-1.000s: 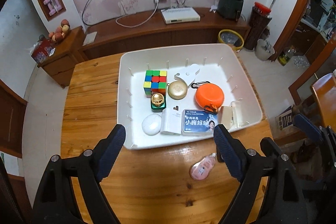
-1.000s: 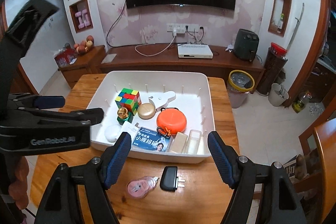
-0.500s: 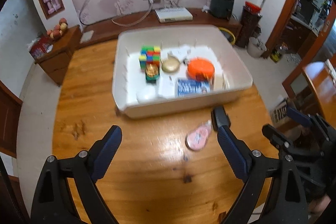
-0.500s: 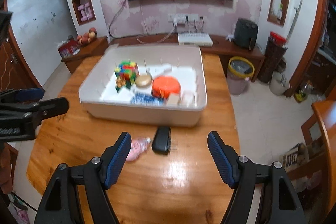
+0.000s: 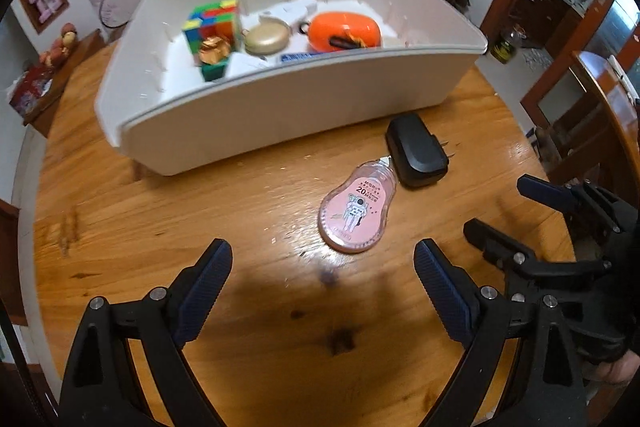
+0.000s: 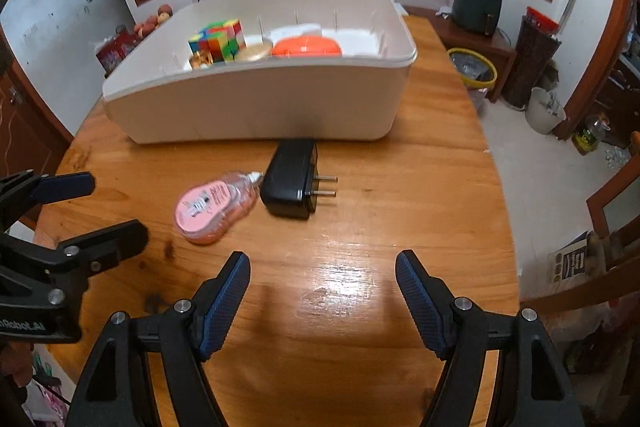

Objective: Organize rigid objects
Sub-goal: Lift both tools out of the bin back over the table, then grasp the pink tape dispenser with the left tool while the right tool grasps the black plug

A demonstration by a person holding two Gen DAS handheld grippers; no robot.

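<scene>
Wooden table under us, glossy, w/ a white bin at the far side. On the bare wood in front of the bin lie two loose things: a pink tape roller and a black plug adapter, prongs pointing right in the right wrist view. Roller's tip touches or nearly touches the adapter's side; can't tell which. Adapter sits just beside the bin's near wall, not in it.

Our left tongs hang over the table, jaws wide apart, nothing between them; they have just been opening a bit more. Roller lies just ahead of them, slightly to the right, not touched by either pad.

Our right tongs also stand open, approx. mid-wide, empty. Adapter is ahead of them and a little left, well clear of the pads. Left tongs show at the left edge of the right wrist view, near the roller; right tongs show at the right edge of the left wrist view.

Inside the bin: a colour cube, a small gold thing on a green base, a gold round tin, an orange round case, a white item behind it, and a blue-edged card partly hidden by the near wall. Thin white pegs stand up along the bin's floor edges.
</scene>
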